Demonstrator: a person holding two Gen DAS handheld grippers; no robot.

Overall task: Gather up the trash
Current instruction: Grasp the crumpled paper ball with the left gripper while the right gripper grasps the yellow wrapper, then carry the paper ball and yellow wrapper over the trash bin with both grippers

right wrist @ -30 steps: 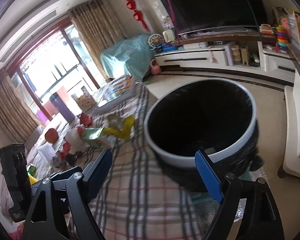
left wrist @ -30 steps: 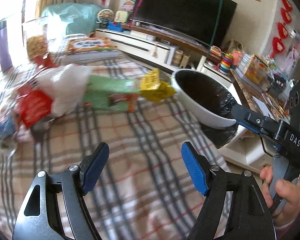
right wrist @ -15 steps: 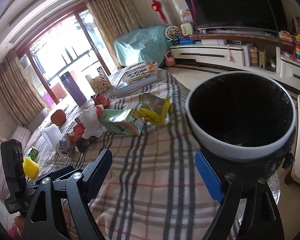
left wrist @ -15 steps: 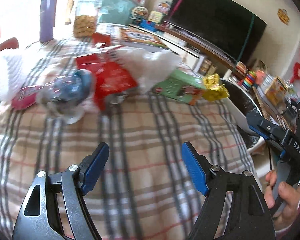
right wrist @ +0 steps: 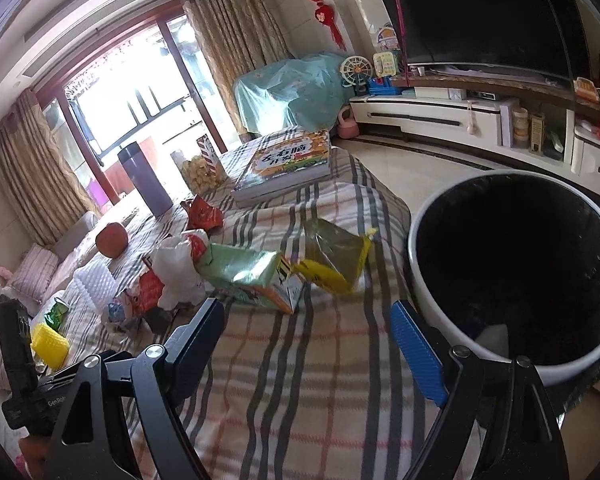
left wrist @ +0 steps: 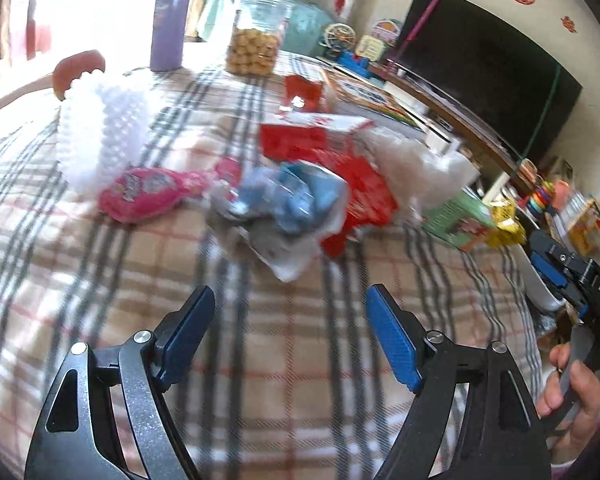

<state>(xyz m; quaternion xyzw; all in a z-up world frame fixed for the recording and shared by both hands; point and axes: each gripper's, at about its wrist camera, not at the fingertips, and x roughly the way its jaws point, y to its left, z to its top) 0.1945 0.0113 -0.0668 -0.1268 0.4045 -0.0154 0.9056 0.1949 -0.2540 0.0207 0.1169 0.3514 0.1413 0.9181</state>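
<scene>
The trash lies in a loose heap on the plaid blanket [left wrist: 300,360], well apart from both grippers. In the left wrist view the crumpled blue-and-white wrapper [left wrist: 288,208] is seen at twelve o'clock of the left gripper [left wrist: 288,320], nearest its fingertips. The left gripper is released, nothing lying between its blue pads, and its jaws have just been opening a little further. The right gripper [right wrist: 308,320] is likewise spread wide and empty.

The step in hand is judged to be the approach to a first piece. The wrapper would best be taken at a raised fold, the jaws straddling it from above, so that the blanket beneath is not pinched with it. Thin film is likely to slip or spring back, so a firm closure on a bunched part is advised.

Beyond the wrapper, at one o'clock, a glossy red packet [left wrist: 360,192] and a puffy white plastic bag [left wrist: 420,168] are piled together; at ten o'clock lies a pink foil pouch [left wrist: 144,196], smooth and flat, beside a dimpled white foam sheet [left wrist: 100,132]. In the right wrist view a green carton-like pack [right wrist: 252,276] and a creased yellow bag [right wrist: 332,260] lie at twelve o'clock, and the round white bin [right wrist: 420,272], with its black liner, stands at two o'clock just off the blanket's edge.
</scene>
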